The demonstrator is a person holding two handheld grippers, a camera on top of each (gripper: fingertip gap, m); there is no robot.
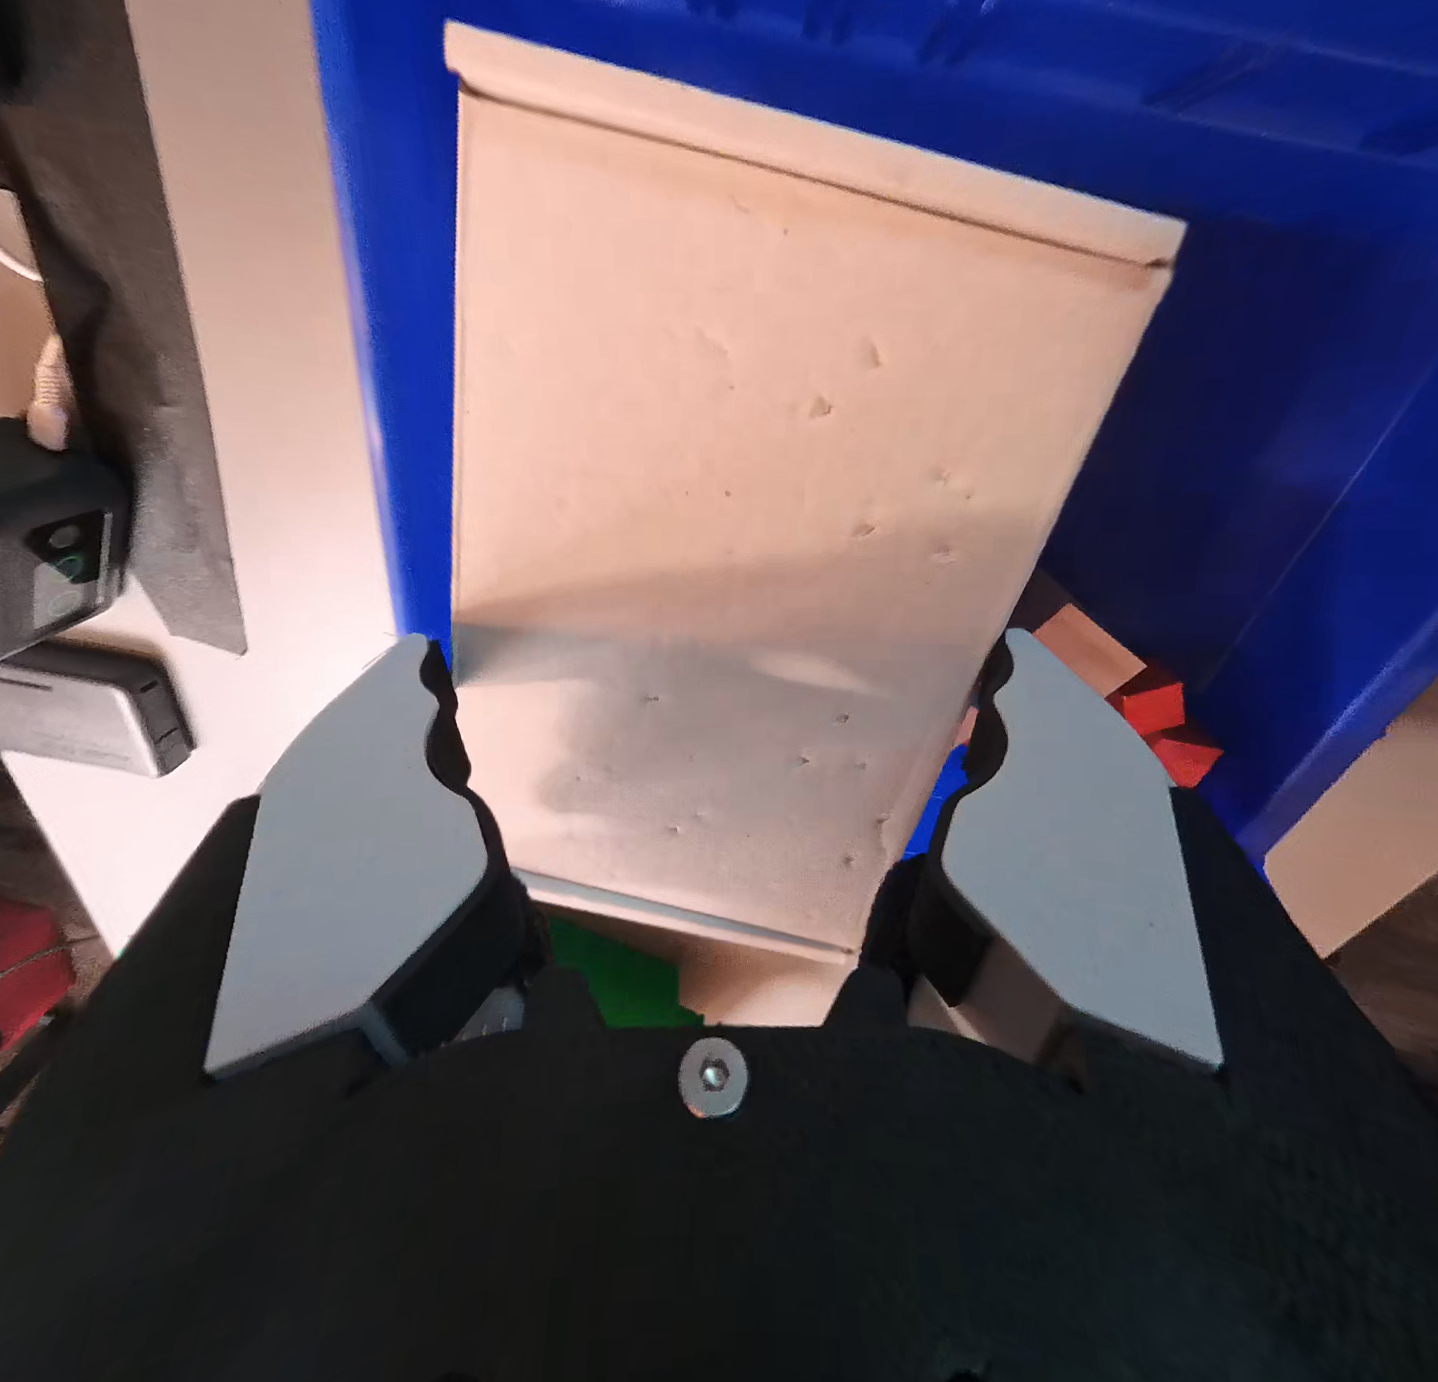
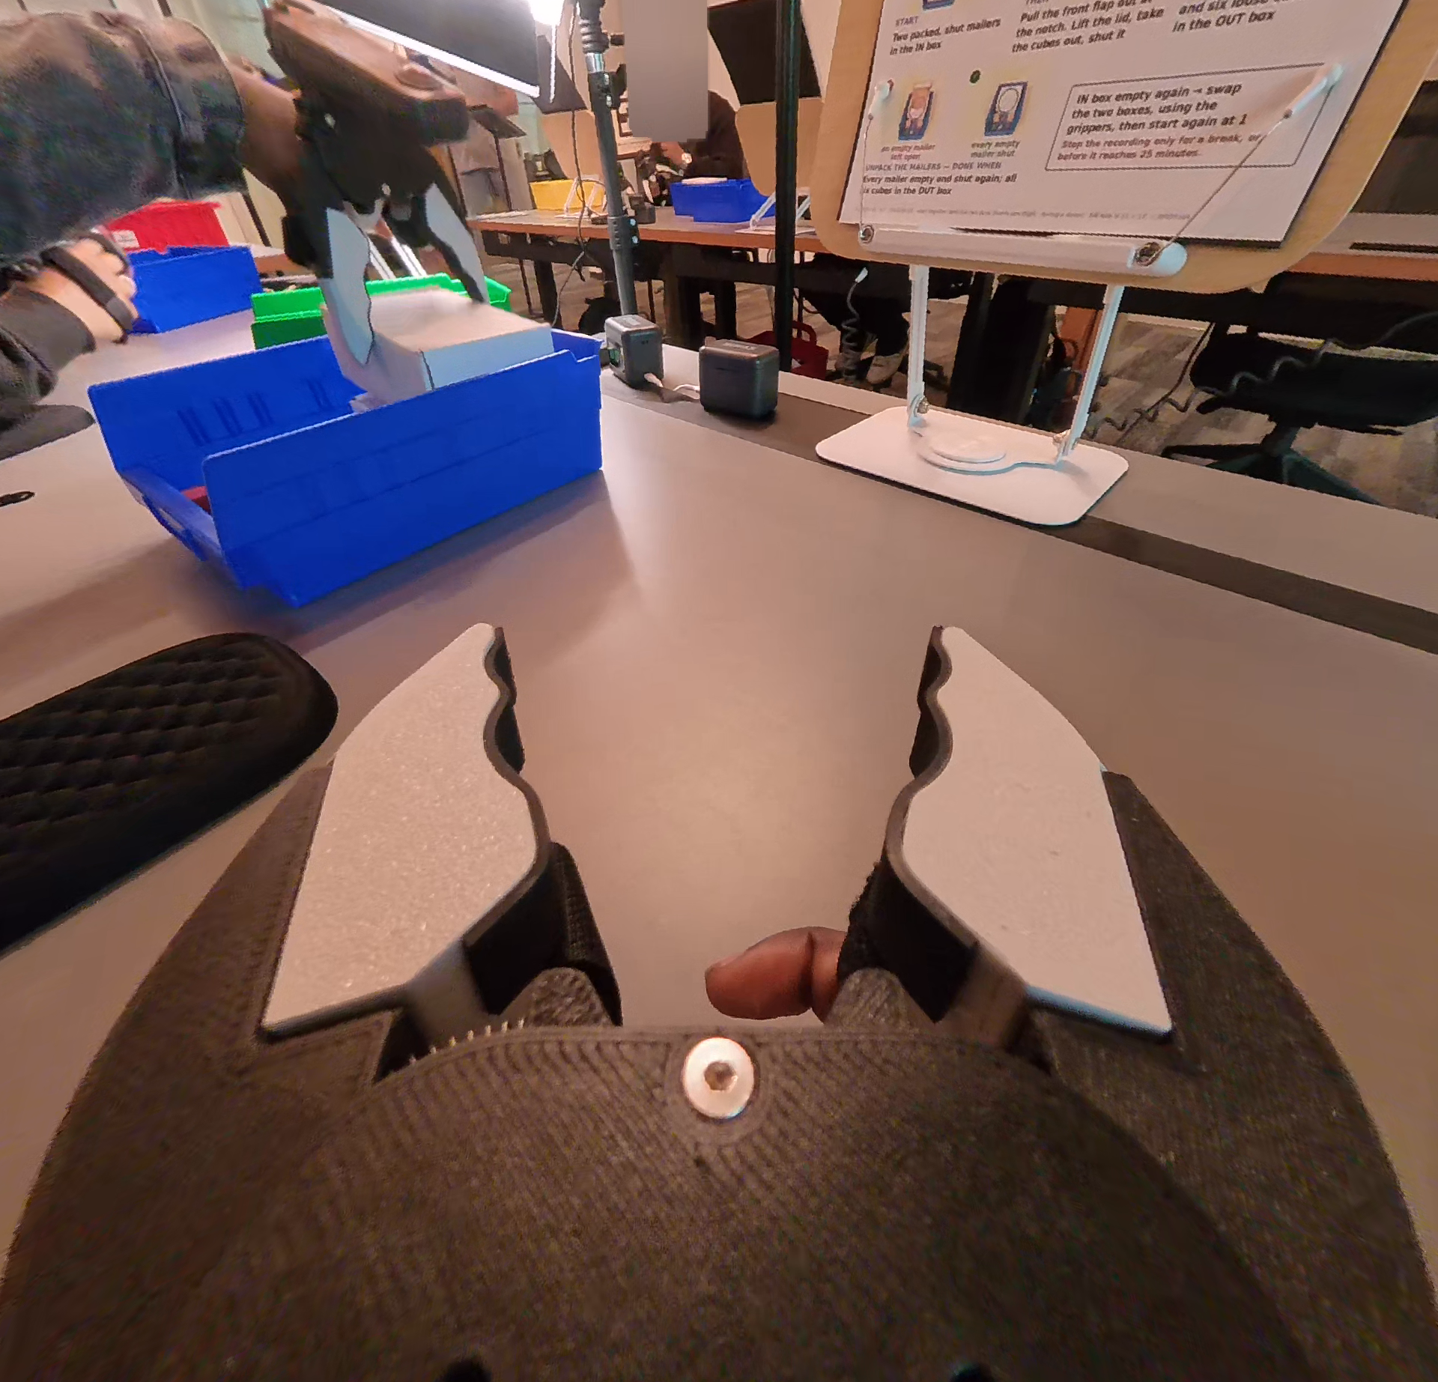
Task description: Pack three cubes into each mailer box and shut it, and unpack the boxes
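L hand-held gripper (image 1: 716, 730) astride mailer box (image 1: 778, 450).

Count of items by kind, both views.

Grippers: two, the left gripper (image 1: 720, 675) and the right gripper (image 2: 712, 644). White mailer box (image 1: 778, 426): one visible, closed. Blue bins: one near blue bin (image 2: 405, 465) on the table, two more farther back; also one green bin (image 2: 288, 313), one yellow, one red. Loose cubes in the near bin, partly hidden: at least one red cube (image 1: 1152, 710), one green, one tan; full number cannot be told. Instruction stand (image 2: 1089, 99): one. Small dark chargers (image 2: 738, 376): two. Black wrist pad (image 2: 140, 753): one.
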